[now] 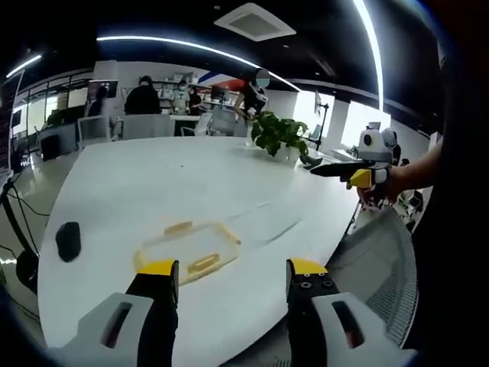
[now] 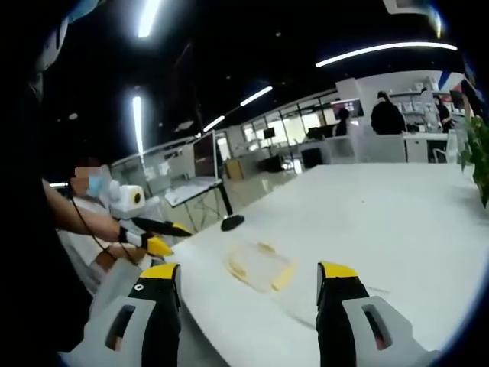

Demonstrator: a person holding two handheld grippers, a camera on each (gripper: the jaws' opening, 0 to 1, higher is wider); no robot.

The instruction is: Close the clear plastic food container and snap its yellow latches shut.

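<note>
Flat clear plastic food container with yellow latches lies on the smooth white oval table near its front edge, lid apparently down but latch state too small to tell; a small dark rounded object sits well off to its side. Left gripper and right gripper both hang back from it with jaws wide and empty, probably lining up an approach, nothing touched yet.

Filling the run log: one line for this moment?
left tool open, off table | right tool open, off table | container flat on white table, untouched
</note>
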